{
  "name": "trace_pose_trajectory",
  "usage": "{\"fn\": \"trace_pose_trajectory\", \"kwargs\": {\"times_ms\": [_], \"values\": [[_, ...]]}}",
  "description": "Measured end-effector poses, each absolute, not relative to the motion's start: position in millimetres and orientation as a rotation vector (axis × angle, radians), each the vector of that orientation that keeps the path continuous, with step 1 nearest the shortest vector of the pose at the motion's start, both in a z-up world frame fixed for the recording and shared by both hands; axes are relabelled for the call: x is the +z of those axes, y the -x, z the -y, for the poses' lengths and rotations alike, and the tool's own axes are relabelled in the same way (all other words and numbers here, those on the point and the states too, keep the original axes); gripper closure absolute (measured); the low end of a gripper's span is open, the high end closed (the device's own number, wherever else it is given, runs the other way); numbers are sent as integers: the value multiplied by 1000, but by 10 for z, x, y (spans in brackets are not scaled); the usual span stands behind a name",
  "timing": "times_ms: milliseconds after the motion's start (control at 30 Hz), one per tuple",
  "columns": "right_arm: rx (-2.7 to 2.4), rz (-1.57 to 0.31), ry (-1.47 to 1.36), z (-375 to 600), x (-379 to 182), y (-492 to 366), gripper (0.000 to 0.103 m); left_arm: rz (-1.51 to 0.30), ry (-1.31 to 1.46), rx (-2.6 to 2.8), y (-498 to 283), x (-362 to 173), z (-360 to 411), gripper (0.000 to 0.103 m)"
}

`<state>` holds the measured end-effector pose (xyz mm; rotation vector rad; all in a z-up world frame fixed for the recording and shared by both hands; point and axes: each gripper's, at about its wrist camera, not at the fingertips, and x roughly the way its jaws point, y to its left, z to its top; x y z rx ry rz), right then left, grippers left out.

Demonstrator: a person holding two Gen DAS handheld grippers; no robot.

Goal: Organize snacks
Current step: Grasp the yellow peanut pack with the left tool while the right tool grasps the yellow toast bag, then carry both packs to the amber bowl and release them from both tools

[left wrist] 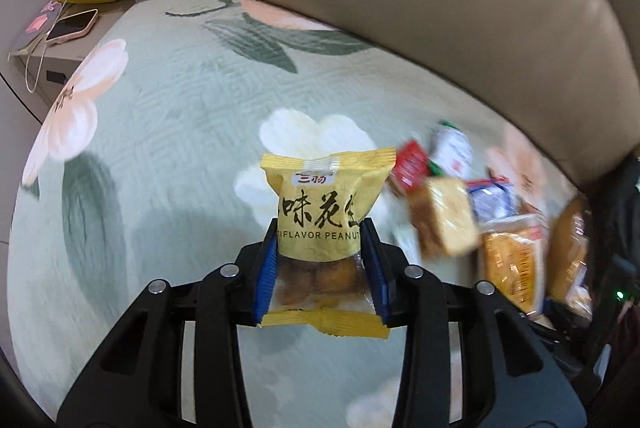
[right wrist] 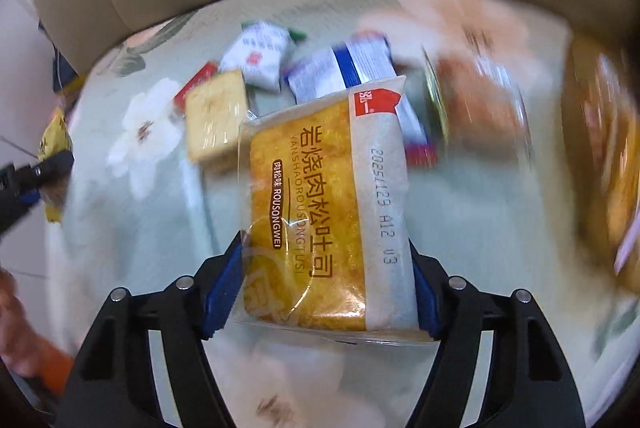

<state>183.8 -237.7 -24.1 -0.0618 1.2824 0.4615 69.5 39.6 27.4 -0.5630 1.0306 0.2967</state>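
Left tool (left wrist: 320, 268): pinching yellow peanut packet (left wrist: 324, 204) between its fingers, above the bed (left wrist: 160, 132). Right tool (right wrist: 326, 288): clamped on toast packet (right wrist: 320, 212), snack pile (right wrist: 320, 76) beyond.

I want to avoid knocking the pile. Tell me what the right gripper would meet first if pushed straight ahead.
The right gripper, shut on the toast packet, points at the blue-and-white packet lying just beyond the toast's far edge. That would likely be hit first, though depth is unclear.

**Two snack packs held, the rest on the bed**

A yellow peanut packet (left wrist: 320, 212) stands upright, pinched at its clear lower half. A pork-floss toast pack (right wrist: 324, 212) is clamped too — tilted. Other snacks (right wrist: 304, 76) lie scattered behind — blurred.
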Motion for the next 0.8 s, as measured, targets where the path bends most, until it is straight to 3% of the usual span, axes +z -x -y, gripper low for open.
{"fn": "trace_pose_trajectory", "kwargs": {"times_ms": [233, 500, 633, 800], "values": [[405, -1398, 29, 2662, -516, -1484, 31, -984, 553, 194, -318, 399, 15, 64], [363, -1387, 119, 2538, -685, -1448, 14, -1000, 483, 196, -128, 331, 208, 64], [345, -1317, 252, 2295, -657, -1301, 27, -1013, 476, 204, -117, 277, 230, 64], [415, -1275, 82, 2441, -232, -1291, 29, -1012, 438, 173, -166, 349, 354, 64]]}}
